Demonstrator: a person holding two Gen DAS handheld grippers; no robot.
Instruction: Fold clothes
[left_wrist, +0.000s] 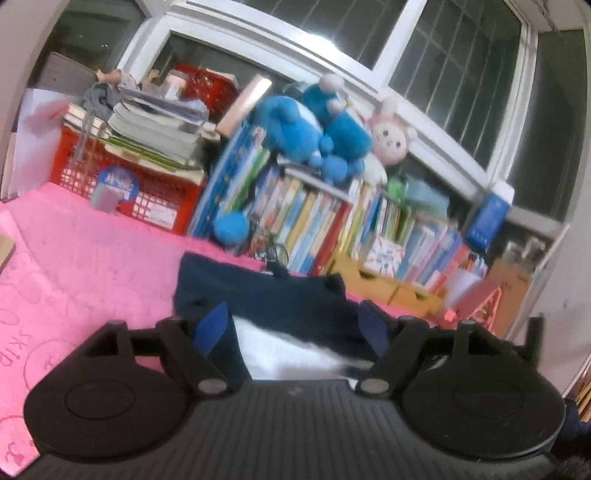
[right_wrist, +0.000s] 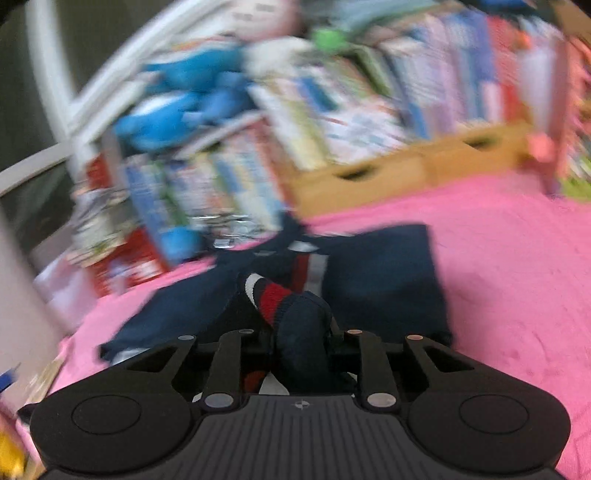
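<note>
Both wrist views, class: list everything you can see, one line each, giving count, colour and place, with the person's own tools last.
Garment: one, navy with red and white stripes, on the pink cover.
Cover: one, pink, under the garment.
Crates: two, red, back left, one behind the other.
Paper stack: one, pale, on the front crate.
Books: many, multicoloured, standing in rows at the back.
Blue plush toys: at least two, above the books.
Pink plush toy: one, beside the blue ones.
Window: white frame, dark panes, behind everything.
Left gripper: black, blue pads, open over the garment.
Right gripper: black, shut on the garment.
</note>
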